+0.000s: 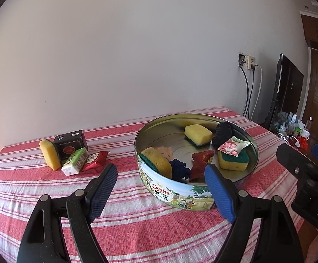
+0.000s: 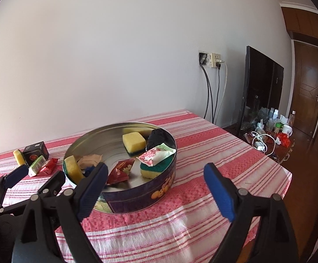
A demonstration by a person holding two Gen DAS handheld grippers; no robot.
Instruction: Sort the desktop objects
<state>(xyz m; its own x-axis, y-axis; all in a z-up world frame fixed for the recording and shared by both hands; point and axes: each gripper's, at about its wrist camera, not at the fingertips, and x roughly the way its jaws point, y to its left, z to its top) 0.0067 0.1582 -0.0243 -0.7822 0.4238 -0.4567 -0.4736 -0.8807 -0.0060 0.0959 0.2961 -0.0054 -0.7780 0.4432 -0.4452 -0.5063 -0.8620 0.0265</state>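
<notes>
On the table: a red-and-white striped cloth (image 1: 137, 225) covers the table; everything under inspection sits on it.
Tin: a round metal butter-cookie tin (image 1: 172, 194), lid off, stands right of centre in my left view and centre-left in my right view.
Tin contents, far side: a yellow sponge with a green scouring base (image 1: 198, 134) lies flat, with a black fabric scrunchie (image 1: 223, 132) just beside it.
Tin contents, right side: a second yellow-and-green sponge (image 1: 233, 161) carries a pink-and-white sachet with green edges (image 1: 232, 145) on top.
Tin contents, middle: a red foil packet (image 1: 200, 162) lies on the tin floor.
Tin contents, near-left wall: a third yellow-and-green sponge (image 1: 158, 161) leans against the wall, beside a dark blue scrunchie (image 1: 181, 168) and a tan paper wrapper (image 2: 91, 160).
Outside the tin, to its left: a black square box (image 1: 71, 143), a yellow sponge standing on end (image 1: 49, 154) against it, a green-and-white carton (image 1: 75, 162) and a red foil sweet packet (image 1: 95, 161), all bunched together.
My left gripper (image 1: 161, 188): jaws spread wide, holding nothing, hovering short of the tin's near wall.
My right gripper (image 2: 155, 188): jaws spread wide, nothing between them, the tin's near wall lying beyond the gap.
</notes>
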